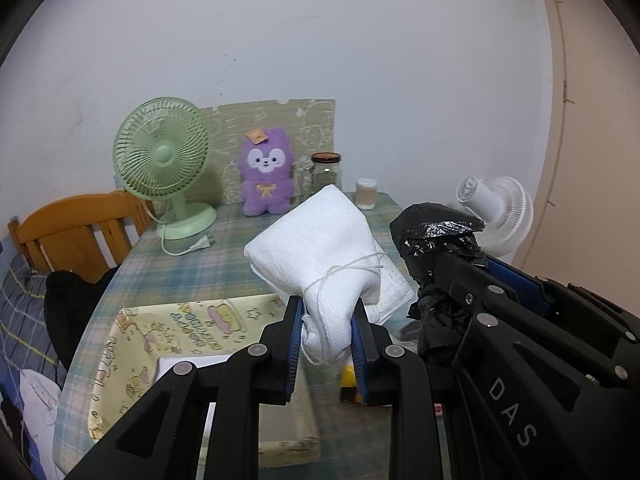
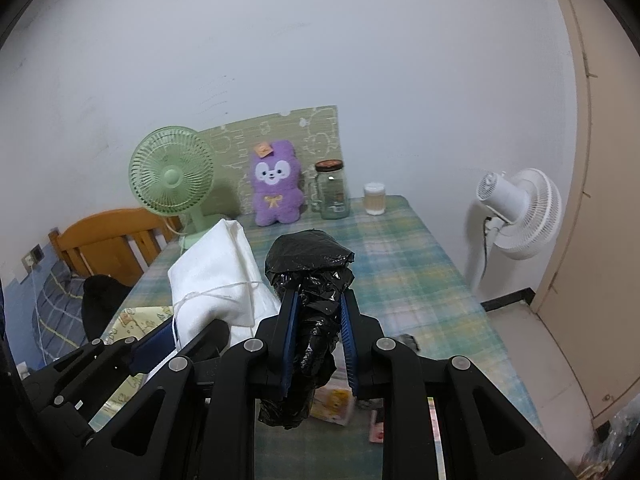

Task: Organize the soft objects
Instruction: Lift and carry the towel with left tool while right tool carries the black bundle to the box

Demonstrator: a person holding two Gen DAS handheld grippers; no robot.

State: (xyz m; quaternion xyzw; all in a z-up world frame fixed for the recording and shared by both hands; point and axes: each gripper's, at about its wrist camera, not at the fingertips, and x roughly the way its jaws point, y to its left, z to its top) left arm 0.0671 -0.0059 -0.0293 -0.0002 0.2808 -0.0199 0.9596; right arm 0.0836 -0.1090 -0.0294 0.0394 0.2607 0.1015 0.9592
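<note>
My left gripper (image 1: 328, 312) is shut on a white folded cloth bundle (image 1: 320, 248) tied with white string, held up above the table. The same white bundle (image 2: 216, 276) shows at the left of the right wrist view. My right gripper (image 2: 316, 308) is shut on a crumpled black plastic bag (image 2: 312, 272), also lifted off the table; that black bag (image 1: 436, 240) appears to the right in the left wrist view. Below my left gripper lies a yellow patterned tray (image 1: 160, 336). A purple plush toy (image 1: 266, 178) sits upright against the back board.
On the plaid table (image 2: 420, 272) stand a green fan (image 1: 164, 168) with its loose plug, a glass jar (image 2: 332, 190) and a small cup (image 2: 375, 199). A white fan (image 2: 516, 212) stands to the right. A wooden bed frame (image 1: 76, 228) and dark clothing lie left. Small packets rest under the grippers.
</note>
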